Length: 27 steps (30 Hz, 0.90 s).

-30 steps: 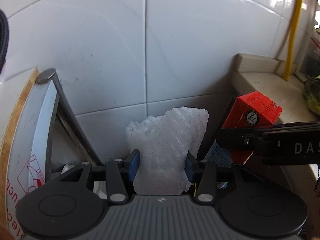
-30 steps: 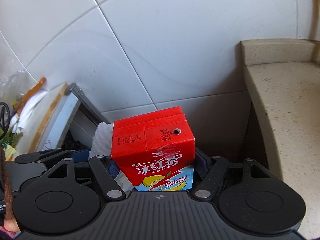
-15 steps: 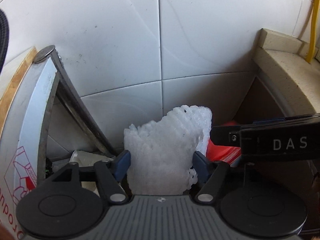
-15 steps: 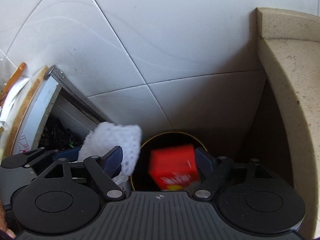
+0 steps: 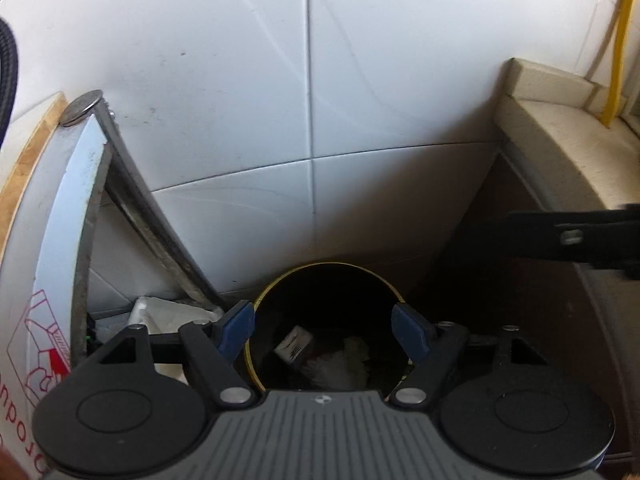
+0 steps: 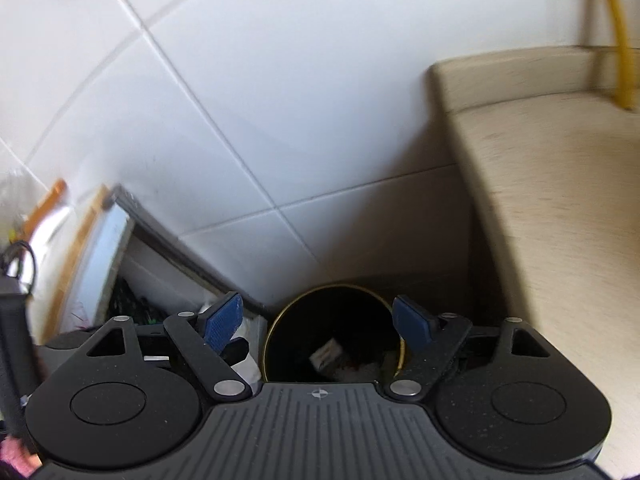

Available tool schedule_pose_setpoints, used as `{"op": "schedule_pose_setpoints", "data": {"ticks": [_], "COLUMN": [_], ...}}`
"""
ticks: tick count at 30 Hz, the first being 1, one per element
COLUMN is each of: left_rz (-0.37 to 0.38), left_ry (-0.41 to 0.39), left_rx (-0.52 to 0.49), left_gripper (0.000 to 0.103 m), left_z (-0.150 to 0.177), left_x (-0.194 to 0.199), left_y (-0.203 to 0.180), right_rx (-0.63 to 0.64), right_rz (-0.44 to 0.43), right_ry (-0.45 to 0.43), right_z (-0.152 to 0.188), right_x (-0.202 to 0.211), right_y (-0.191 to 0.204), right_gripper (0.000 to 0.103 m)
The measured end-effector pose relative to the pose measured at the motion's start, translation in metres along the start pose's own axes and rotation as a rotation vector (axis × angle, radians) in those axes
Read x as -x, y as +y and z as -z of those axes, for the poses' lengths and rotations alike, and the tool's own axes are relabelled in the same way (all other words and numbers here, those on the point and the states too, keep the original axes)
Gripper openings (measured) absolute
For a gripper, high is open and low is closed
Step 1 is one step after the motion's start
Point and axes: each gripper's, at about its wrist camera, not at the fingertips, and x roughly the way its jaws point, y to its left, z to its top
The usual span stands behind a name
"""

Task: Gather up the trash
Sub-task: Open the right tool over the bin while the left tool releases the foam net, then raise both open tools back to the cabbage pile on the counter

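A round black bin with a thin gold rim (image 5: 280, 278) stands on the floor against the tiled wall, right below both grippers. Inside it lie the white foam net (image 5: 340, 364) and a drink carton (image 5: 294, 343) showing a pale side. My left gripper (image 5: 323, 325) hangs open over the bin mouth, nothing between its blue pads. In the right wrist view the same bin rim (image 6: 276, 320) sits under my right gripper (image 6: 318, 322), which is open and empty too. The carton (image 6: 328, 354) shows dimly in the bin there. The right gripper's black body (image 5: 572, 242) reaches in from the right.
A framed board (image 5: 60, 216) leans against the white tile wall on the left, with white crumpled material (image 5: 160, 312) at its foot. A beige stone ledge (image 5: 572, 140) runs along the right, with a yellow pipe (image 5: 614, 60) behind it. The bin sits in the dark gap between them.
Both grippers opened over the bin. The red carton fell from the right gripper first, then the white foam net dropped from the left; both now lie inside the bin.
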Motion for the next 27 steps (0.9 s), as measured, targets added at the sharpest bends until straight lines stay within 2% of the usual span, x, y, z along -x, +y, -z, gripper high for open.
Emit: {"op": "schedule_pose_setpoints", "data": {"ticks": [5, 10, 19, 27], "left_rz": [0.047, 0.104, 0.304, 0.394], "left_ry": [-0.028, -0.063, -0.136, -0.212], "left_rx": [-0.073, -0.170, -0.407, -0.569], "left_gripper": [0.073, 0.073, 0.075, 0.076], "left_z": [-0.002, -0.006, -0.012, -0.026], "left_x": [0.011, 0.028, 0.068, 0.089], "left_y": [-0.019, -0.049, -0.132, -0.208], "right_rx": [-0.069, -0.109, -0.249, -0.324], "right_rz": [0.044, 0.147, 0.339, 0.430], "right_ry": [-0.089, -0.193, -0.319, -0.386], "right_z": [0.013, 0.031, 0.073, 0.090], "right_x": [0.052, 0.104, 0.173, 0.212], "right_y": [-0.015, -0.027, -0.063, -0.108], "right_gripper": [0.087, 0.088, 0.089, 0.090]}}
